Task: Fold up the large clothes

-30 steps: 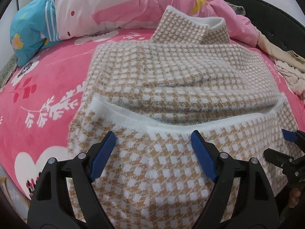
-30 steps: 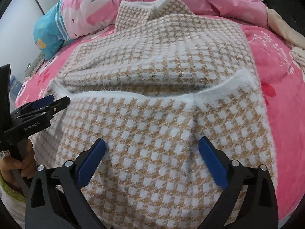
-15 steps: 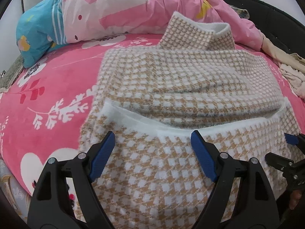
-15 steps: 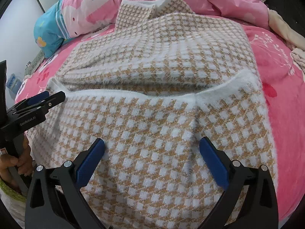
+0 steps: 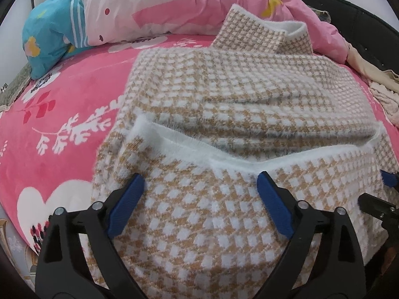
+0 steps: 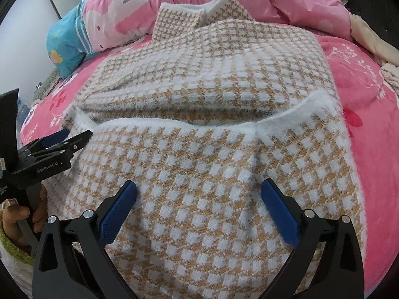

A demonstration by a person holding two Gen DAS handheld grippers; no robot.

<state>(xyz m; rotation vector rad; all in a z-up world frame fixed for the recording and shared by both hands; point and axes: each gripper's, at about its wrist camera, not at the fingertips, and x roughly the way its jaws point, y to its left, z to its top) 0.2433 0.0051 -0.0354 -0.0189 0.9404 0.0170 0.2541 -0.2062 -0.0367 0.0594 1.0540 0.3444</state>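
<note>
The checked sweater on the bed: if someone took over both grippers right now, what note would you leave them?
Left gripper: jaws opening wide over the near flap, nothing pinched.
Right gripper: open, hovering over the same flap, holding nothing.
Sweater: flat on the pink bedsheet, collar toward the pillow and quilt.
Done: the white-edged hem is folded up over the body.
Left: probably one more fold toward the collar, then tidy the edges.

My left gripper (image 5: 200,194) and right gripper (image 6: 199,199) had black angular frames, ribbed blue pads (image 6: 116,215) and silver screws (image 6: 310,213). White "GenRobot.AI" lettering marked one body; a green cuff (image 6: 10,245) showed.
</note>
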